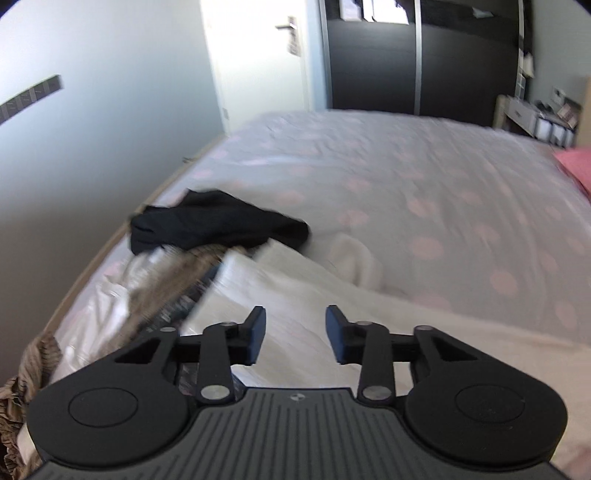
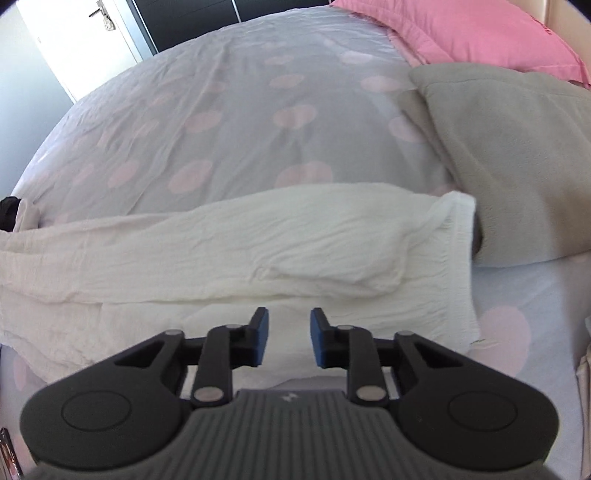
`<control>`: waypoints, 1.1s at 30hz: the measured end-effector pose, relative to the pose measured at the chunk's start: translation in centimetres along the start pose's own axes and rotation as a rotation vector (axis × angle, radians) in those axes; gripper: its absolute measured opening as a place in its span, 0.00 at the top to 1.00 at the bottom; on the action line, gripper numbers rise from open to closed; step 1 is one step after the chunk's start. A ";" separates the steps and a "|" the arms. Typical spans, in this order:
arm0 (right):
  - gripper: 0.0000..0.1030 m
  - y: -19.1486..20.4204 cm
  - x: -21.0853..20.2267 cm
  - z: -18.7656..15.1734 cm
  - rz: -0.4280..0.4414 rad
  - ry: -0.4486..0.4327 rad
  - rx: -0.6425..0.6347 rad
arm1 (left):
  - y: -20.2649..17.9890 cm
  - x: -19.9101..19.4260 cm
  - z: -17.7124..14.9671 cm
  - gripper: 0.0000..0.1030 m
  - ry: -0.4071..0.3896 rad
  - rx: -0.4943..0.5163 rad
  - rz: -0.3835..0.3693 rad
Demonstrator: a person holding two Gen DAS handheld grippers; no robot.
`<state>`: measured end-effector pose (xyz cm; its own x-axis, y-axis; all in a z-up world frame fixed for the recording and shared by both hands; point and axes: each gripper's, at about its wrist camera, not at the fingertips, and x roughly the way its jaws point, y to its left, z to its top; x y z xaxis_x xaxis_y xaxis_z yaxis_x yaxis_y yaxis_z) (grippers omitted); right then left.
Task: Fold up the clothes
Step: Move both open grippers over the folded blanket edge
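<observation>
A cream-white crinkled garment (image 2: 236,254) lies stretched across the bed, its elastic waistband (image 2: 458,236) at the right end. My right gripper (image 2: 289,338) hovers just above its near edge, jaws apart with nothing between the blue pads. In the left wrist view the same white garment (image 1: 295,291) runs under my left gripper (image 1: 295,334), which is open and empty above it. A black garment (image 1: 218,223) lies crumpled further left on the bed. A brown patterned garment (image 1: 177,288) sits beside it.
The bed (image 2: 229,122) has a grey cover with pink dots. A grey blanket (image 2: 517,155) and a pink pillow (image 2: 461,29) lie at the right. A wall (image 1: 92,129) runs close along the bed's left edge. A dark wardrobe (image 1: 417,55) and a door (image 1: 258,51) stand beyond.
</observation>
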<state>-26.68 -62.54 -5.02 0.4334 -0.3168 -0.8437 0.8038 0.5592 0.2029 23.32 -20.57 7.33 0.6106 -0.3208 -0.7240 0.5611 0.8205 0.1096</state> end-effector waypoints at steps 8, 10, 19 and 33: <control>0.81 2.9 2.8 -1.1 0.027 0.041 -0.043 | -6.8 6.0 -6.2 0.71 0.145 0.112 -0.139; 0.81 3.3 3.4 -1.2 0.012 0.028 -0.065 | -8.3 7.8 -7.6 0.71 0.174 0.139 -0.165; 0.80 3.4 7.4 -1.2 -0.015 0.102 -0.084 | -13.7 12.7 -10.6 0.71 0.213 0.230 -0.252; 0.80 4.0 8.6 8.7 -0.094 -0.079 -0.092 | -17.4 16.5 -1.7 0.71 0.029 0.118 -0.255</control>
<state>-16.17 -69.65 -7.16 0.3918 -0.4277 -0.8146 0.8030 0.5911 0.0759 22.71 -39.32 -7.67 0.4261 -0.4945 -0.7575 0.7566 0.6538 -0.0012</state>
